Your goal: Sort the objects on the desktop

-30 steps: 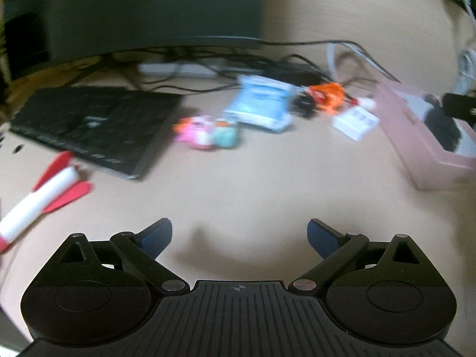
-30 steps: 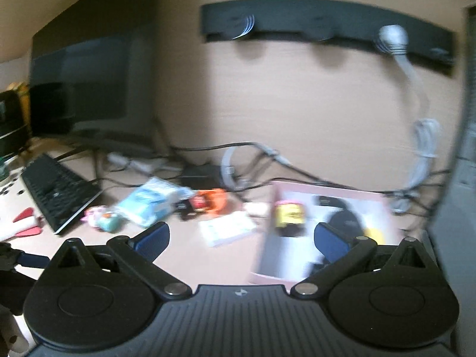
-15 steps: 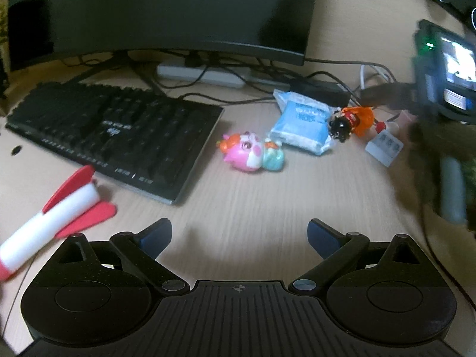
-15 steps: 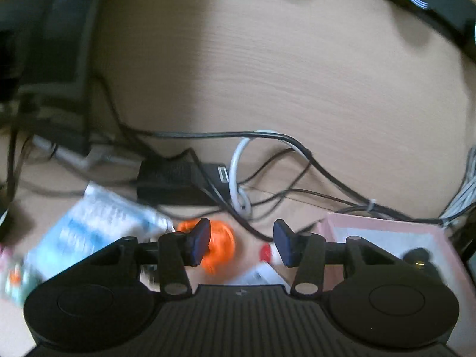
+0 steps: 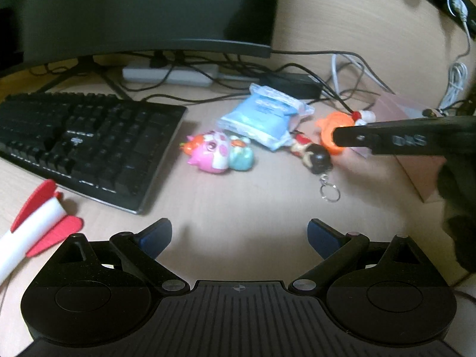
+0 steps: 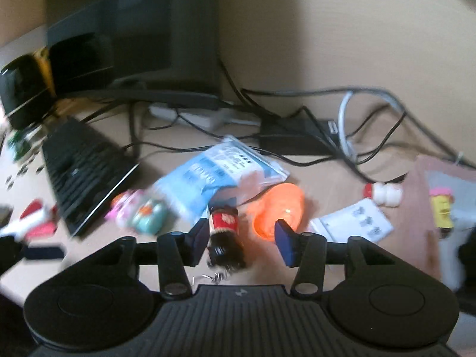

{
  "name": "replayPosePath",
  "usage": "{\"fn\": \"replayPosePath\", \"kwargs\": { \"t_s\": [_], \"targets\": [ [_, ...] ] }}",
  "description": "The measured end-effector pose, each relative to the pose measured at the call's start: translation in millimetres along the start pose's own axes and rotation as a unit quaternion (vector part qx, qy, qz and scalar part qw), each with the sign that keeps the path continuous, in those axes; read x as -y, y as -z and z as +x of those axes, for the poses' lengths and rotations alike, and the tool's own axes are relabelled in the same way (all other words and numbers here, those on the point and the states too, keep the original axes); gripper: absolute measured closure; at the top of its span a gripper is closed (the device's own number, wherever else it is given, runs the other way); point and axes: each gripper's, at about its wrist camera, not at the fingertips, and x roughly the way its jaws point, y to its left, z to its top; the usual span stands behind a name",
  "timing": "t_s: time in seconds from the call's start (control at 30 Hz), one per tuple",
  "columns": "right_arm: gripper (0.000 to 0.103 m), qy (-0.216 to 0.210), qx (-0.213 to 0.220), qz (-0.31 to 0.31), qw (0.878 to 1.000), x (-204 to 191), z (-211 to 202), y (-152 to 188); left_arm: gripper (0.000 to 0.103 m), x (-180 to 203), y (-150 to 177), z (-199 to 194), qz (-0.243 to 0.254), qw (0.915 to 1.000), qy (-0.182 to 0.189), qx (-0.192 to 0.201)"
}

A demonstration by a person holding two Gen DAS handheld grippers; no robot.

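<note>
A small doll keychain [image 5: 314, 153] with a black head lies on the desk beside an orange toy [image 5: 334, 126]. My right gripper [image 6: 242, 236] is open just above them, with the doll [image 6: 224, 235] and the orange toy [image 6: 279, 209] between its fingers; its finger [image 5: 401, 139] reaches in from the right in the left wrist view. My left gripper [image 5: 239, 235] is open and empty over bare desk, nearer than the toys. A pink and teal toy [image 5: 218, 156] and a blue packet [image 5: 263, 117] lie left of the doll.
A pink box [image 6: 446, 205] with small items stands at the right. A white card [image 6: 355, 223] and a small white piece [image 6: 383, 193] lie near it. A black keyboard [image 5: 80, 142], a monitor [image 5: 142, 12], cables [image 5: 297, 80] and a red-and-white rocket toy [image 5: 32, 232] are around.
My right gripper has dropped from facing the wall to the doll and orange toy, its fingers a little wider. The left wrist view has shifted slightly; the right gripper's finger now reaches in.
</note>
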Motion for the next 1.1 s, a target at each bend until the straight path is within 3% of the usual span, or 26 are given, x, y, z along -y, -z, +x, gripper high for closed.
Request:
{"fn": "replayPosePath", "kwargs": {
  "t_s": [0.1,0.13,0.27,0.53,0.57,0.67,0.7,0.9,1.1],
  "targets": [
    [0.027,0.032,0.027,-0.014,0.999,0,-25,9,0.003,11,1,-2,0.007,0.9999,0.006,0.004],
    [0.025,0.042,0.035,-0.016,0.998,1,-31,10,0.003,13,2,-2,0.01,0.9999,0.006,0.005],
    [0.024,0.079,0.042,-0.004,0.996,12,-27,4,0.003,23,4,-7,0.015,0.9998,0.01,0.007],
    [0.024,0.111,0.011,-0.026,0.993,13,47,-5,0.003,7,11,-17,0.0,0.9998,-0.019,0.0],
    [0.027,0.116,0.006,-0.027,0.993,13,54,-5,0.003,5,12,-18,-0.002,0.9998,-0.022,0.0],
    [0.051,0.126,-0.016,-0.019,0.992,17,70,-6,0.003,1,13,-21,-0.005,0.9996,-0.029,0.0],
    [0.051,0.129,-0.018,-0.017,0.991,18,70,-6,0.003,0,12,-21,-0.005,0.9995,-0.03,-0.001],
    [0.051,0.1,-0.003,0.013,0.995,21,18,9,0.003,10,2,-13,0.001,0.9998,-0.019,0.008],
    [0.051,0.069,0.004,0.015,0.998,15,-58,54,0.007,35,-32,12,0.007,0.9997,0.014,0.021]
  ]
}}
